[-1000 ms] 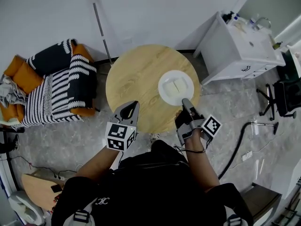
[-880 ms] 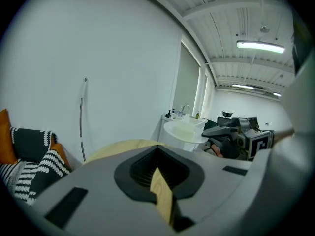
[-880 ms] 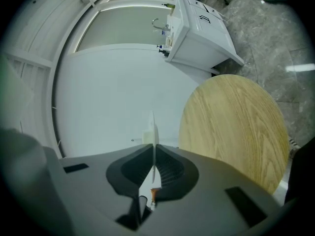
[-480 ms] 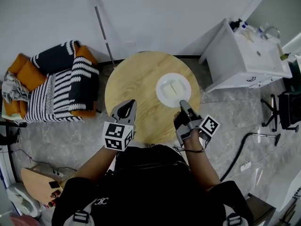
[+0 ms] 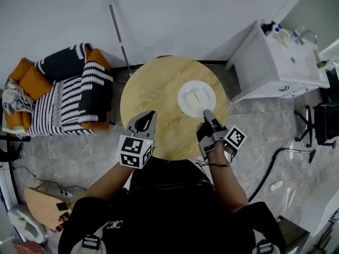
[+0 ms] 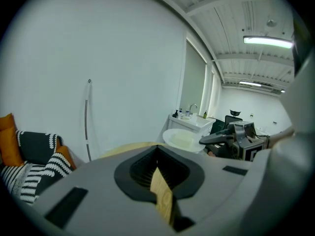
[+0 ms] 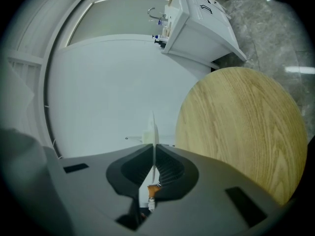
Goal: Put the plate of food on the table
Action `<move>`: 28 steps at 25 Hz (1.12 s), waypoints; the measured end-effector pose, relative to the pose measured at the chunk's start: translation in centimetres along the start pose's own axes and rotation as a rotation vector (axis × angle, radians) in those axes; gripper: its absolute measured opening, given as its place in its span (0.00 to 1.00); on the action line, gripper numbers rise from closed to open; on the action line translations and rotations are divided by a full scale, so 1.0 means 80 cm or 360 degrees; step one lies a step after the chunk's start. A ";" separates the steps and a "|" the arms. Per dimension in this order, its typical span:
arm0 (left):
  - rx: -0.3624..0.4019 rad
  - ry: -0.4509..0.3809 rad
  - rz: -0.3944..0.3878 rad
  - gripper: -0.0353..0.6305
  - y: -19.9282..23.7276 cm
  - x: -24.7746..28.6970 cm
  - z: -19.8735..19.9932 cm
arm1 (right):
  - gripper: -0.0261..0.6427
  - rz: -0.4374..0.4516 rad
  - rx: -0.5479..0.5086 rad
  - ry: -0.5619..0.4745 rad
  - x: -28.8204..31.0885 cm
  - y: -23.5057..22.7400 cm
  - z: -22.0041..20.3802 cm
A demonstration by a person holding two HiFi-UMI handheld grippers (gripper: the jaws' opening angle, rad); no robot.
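Note:
A white plate (image 5: 197,98) with two pale flat pieces of food (image 5: 200,96) is over the right half of the round wooden table (image 5: 153,91). My right gripper (image 5: 207,113) is shut on the plate's near rim. In the right gripper view the plate (image 7: 153,129) shows edge-on, pinched between the jaws. In the left gripper view the plate (image 6: 183,139) looks slightly above the tabletop, with the right gripper (image 6: 216,138) holding it. My left gripper (image 5: 150,115) hangs over the table's near edge, shut on nothing.
A striped armchair (image 5: 69,97) with orange cushions stands left of the table. A white cabinet with a sink (image 5: 275,57) is at the upper right and an office chair (image 5: 324,115) at the far right. A thin pole (image 5: 119,30) leans on the wall. A black hose (image 5: 270,157) lies on the floor.
The head view has shifted a little. The plate stays in the right gripper over the same part of the table. The left gripper has barely moved.

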State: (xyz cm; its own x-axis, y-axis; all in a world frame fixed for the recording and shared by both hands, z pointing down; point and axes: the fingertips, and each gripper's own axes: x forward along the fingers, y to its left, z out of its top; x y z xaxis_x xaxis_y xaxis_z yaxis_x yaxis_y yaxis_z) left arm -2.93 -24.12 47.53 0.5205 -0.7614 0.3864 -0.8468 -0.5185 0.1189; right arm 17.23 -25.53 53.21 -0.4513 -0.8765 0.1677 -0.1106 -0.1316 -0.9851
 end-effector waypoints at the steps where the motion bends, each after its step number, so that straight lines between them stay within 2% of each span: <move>1: 0.0003 0.0001 -0.0012 0.06 0.001 0.001 0.001 | 0.07 -0.0011 0.0000 -0.0008 0.000 -0.002 -0.001; 11: -0.0032 0.0012 -0.0067 0.06 0.017 0.012 0.005 | 0.07 -0.0008 0.0061 -0.0051 -0.002 -0.020 -0.004; 19: -0.0074 0.0039 -0.0071 0.06 0.018 0.019 -0.002 | 0.07 -0.0029 0.0015 -0.0043 0.002 -0.051 0.012; 28: -0.0116 0.0019 -0.0043 0.06 0.018 0.014 -0.001 | 0.07 -0.0076 -0.0059 0.0105 0.010 -0.102 0.004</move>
State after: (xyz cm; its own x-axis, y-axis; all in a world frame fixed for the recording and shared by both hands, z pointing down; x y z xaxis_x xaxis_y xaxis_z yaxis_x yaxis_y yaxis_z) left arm -3.58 -25.71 48.20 0.5426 -0.7424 0.3931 -0.8382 -0.5089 0.1958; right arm 18.03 -25.27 61.38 -0.5018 -0.8371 0.2177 -0.1653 -0.1542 -0.9741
